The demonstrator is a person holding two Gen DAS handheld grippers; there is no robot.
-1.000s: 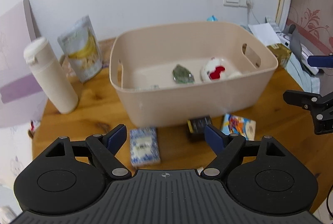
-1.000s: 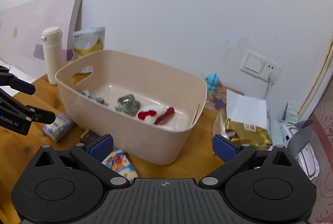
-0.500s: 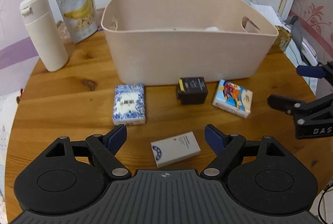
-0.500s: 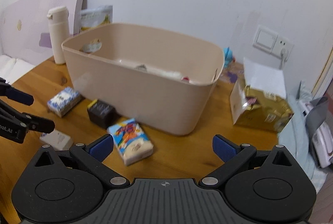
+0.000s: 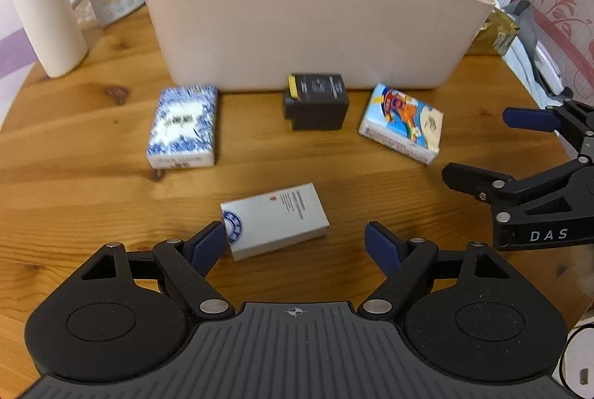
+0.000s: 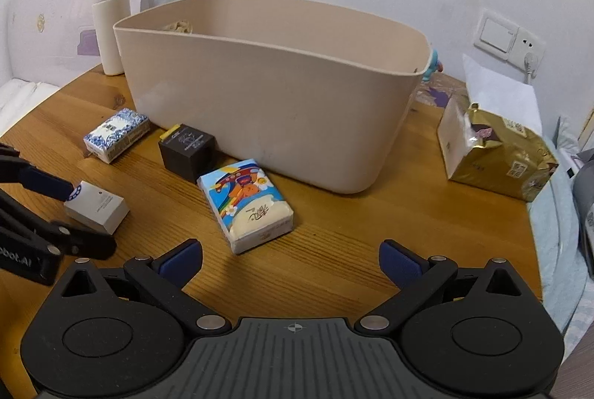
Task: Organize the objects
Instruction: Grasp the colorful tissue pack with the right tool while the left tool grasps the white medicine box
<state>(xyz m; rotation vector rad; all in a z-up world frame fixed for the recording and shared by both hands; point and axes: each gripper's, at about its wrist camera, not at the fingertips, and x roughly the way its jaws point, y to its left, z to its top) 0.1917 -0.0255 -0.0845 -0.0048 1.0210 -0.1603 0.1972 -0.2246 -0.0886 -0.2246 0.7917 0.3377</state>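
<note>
The left gripper point(image 5: 295, 243) hangs low over the wooden desk point(image 5: 74, 183), jaws wide apart and empty. A white box point(image 5: 274, 221) lies between its fingertips, its blue-emblem end touching or just beside the left finger. The right gripper point(image 6: 291, 261) is also wide open and empty, with a colourful tissue pack point(image 6: 247, 204) just ahead, towards its left finger. Farther off lie a black box point(image 5: 315, 105) and a blue-patterned tissue pack point(image 5: 182, 126), in front of a beige bin point(image 5: 315, 16).
</note>
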